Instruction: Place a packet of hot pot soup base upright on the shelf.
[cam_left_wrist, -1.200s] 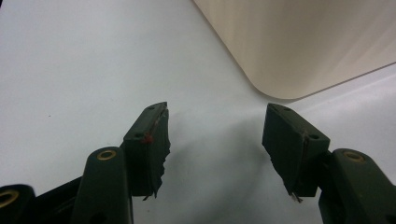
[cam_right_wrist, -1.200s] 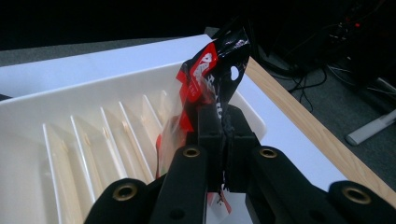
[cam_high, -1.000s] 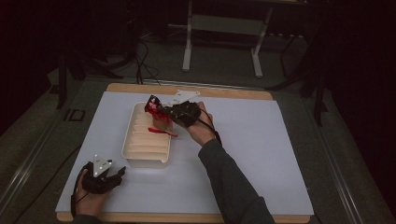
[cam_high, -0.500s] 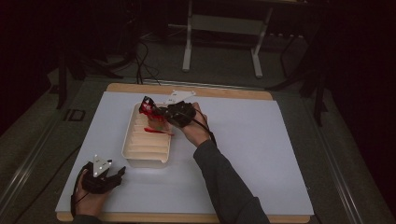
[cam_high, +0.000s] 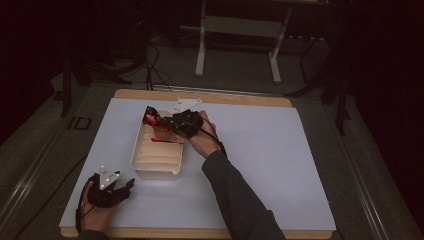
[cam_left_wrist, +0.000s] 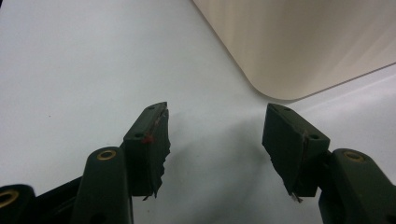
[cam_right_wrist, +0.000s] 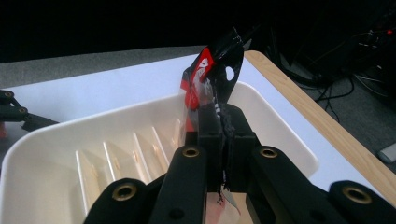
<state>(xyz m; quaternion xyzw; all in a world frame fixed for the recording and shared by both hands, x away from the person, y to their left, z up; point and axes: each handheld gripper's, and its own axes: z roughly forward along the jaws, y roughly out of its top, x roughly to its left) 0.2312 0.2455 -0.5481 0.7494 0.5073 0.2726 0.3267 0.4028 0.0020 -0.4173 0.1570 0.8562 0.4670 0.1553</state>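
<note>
right gripper (cam_right_wrist: 219, 135) clamped tight on the red-and-black packet (cam_right_wrist: 212, 77), which stands up above the slotted white tray (cam_high: 157, 172) | packet's long axis points up, slots right below | left gripper (cam_left_wrist: 212, 140) jaws apart, parked near the tray's corner, farther from the packet

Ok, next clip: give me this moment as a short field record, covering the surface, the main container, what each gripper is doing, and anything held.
surface: white table top on a wood-edged board
container: cream tray with ribbed dividers, left of centre
right gripper: shut on a red and black packet, over the tray's far end
held item: red and black packet, upright above the jaws, hang hole at top
left gripper: open, holding nothing, low over the table near the tray's near corner
left hand: at the table's near left edge
</note>
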